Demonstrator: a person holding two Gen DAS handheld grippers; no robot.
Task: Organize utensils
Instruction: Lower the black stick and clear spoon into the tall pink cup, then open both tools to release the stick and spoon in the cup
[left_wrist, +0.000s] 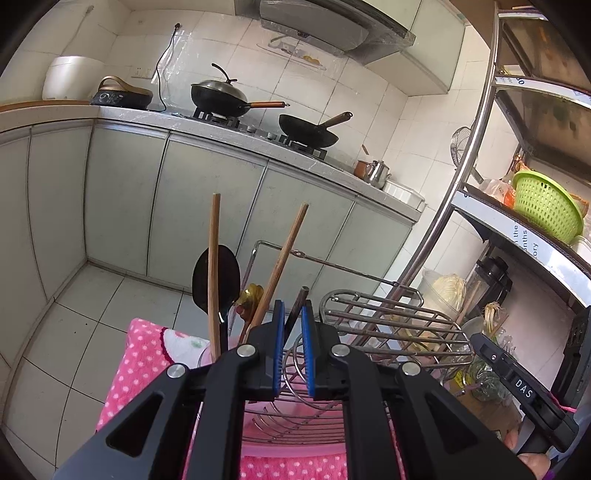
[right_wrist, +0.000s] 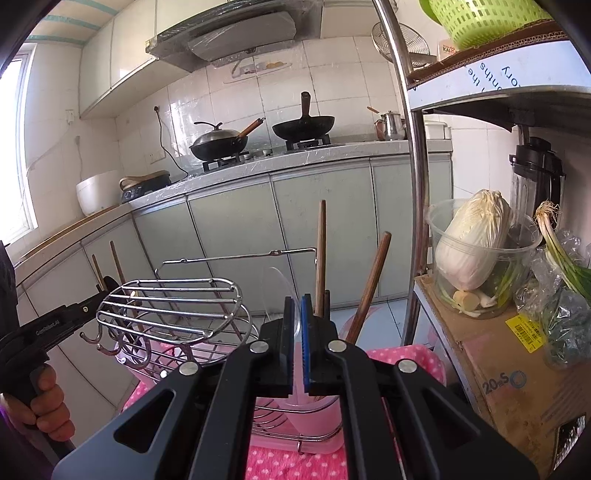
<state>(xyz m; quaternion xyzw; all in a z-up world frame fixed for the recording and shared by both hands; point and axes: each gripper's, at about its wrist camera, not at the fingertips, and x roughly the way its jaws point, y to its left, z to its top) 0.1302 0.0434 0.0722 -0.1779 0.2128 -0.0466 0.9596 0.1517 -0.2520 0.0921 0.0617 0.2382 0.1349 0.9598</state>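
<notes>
My left gripper (left_wrist: 293, 314) is shut on a thin dark utensil handle (left_wrist: 300, 300) that crosses slantwise between the blue pads. Just left of it, two wooden handles (left_wrist: 213, 266) and a black spoon (left_wrist: 216, 277) stand in a clear cup (left_wrist: 205, 354). My right gripper (right_wrist: 296, 314) is shut on the thin rim of a translucent pink cup (right_wrist: 314, 410). Two wooden handles (right_wrist: 320, 254) stand upright in that cup. A wire dish rack (right_wrist: 173, 306) sits in a pink tray (left_wrist: 288, 448) on a dotted pink cloth (left_wrist: 136, 354).
A metal shelf post (right_wrist: 413, 184) rises close on the right, with a cabbage tub (right_wrist: 476, 251) and a cardboard box (right_wrist: 509, 362) on the shelf. A hand (right_wrist: 48, 398) holds the left gripper handle. Cabinets and a stove with woks (left_wrist: 221, 96) stand behind.
</notes>
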